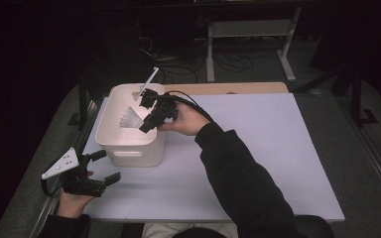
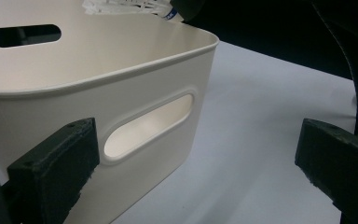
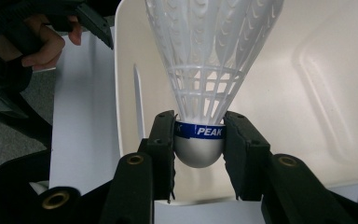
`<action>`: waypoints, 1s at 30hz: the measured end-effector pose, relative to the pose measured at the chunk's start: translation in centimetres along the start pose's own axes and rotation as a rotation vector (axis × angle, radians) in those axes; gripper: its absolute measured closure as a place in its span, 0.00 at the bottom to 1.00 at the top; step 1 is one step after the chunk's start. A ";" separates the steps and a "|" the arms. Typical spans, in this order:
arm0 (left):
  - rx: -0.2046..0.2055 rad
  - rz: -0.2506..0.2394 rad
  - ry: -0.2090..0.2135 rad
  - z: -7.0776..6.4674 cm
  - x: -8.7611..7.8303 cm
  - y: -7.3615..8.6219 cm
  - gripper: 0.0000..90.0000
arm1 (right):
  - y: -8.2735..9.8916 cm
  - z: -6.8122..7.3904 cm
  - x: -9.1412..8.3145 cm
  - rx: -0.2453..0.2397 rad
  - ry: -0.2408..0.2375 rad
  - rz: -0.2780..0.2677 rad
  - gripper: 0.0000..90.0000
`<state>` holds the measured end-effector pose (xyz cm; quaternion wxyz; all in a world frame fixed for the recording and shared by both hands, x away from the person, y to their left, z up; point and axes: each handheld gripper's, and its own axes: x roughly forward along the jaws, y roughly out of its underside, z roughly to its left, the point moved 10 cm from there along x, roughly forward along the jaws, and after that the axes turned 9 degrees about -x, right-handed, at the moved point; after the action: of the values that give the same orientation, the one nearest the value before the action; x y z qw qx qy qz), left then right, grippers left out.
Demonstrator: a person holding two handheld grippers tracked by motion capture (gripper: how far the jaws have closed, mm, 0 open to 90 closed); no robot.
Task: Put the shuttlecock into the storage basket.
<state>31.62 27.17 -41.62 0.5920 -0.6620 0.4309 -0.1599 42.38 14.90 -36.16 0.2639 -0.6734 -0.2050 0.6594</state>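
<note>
A white plastic shuttlecock (image 3: 209, 60) with a silver-grey rounded base and a blue band is held over the cream bin (image 1: 110, 141). My right gripper (image 3: 199, 140) is shut on its base, one pad on each side, skirt pointing away toward the bin's inside. In the high view the shuttlecock (image 1: 130, 119) hangs above the bin's opening, with my right gripper (image 1: 149, 119) over the bin's right rim. My left gripper (image 1: 105, 166) rests low at the table's near left, open, nothing between its fingers (image 2: 56, 172). It faces the bin's (image 2: 135, 88) front handle slot.
The bin stands at the left of a white tabletop (image 1: 258, 148). A wooden strip (image 1: 228, 88) runs along the table's far edge. Beyond it are a white metal frame (image 1: 250, 29) and cables on a dark floor. The person's right sleeve (image 1: 238, 178) crosses the table's middle.
</note>
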 end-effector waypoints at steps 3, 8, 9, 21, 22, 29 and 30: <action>-0.001 -0.003 0.001 0.0 0.0 0.0 0.00 | 0.0 0.1 0.4 -0.003 -0.004 0.004 0.71; 0.000 -0.003 0.002 0.0 0.0 0.0 0.00 | 0.1 0.0 0.9 -0.003 -0.010 0.015 0.71; 0.000 -0.004 0.002 0.0 0.0 0.0 0.00 | 0.0 0.0 1.0 -0.001 -0.012 0.014 0.71; -0.004 -0.007 -0.002 0.1 0.0 -0.1 0.00 | 0.4 0.0 2.4 0.003 -0.033 0.027 0.71; -0.003 -0.006 -0.002 0.1 0.0 -0.1 0.00 | 0.4 0.0 2.5 0.007 -0.036 0.027 0.71; 0.000 -0.003 -0.001 0.1 0.0 -0.1 0.00 | 0.7 -0.2 3.3 0.004 -0.041 0.042 0.70; 0.000 -0.002 -0.002 0.1 0.0 0.0 0.00 | 0.7 -0.2 3.2 0.000 -0.041 0.038 0.69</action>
<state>31.69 27.19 -41.60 0.5921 -0.6626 0.4299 -0.1599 42.72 16.39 -39.11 0.2471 -0.6635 -0.1973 0.6781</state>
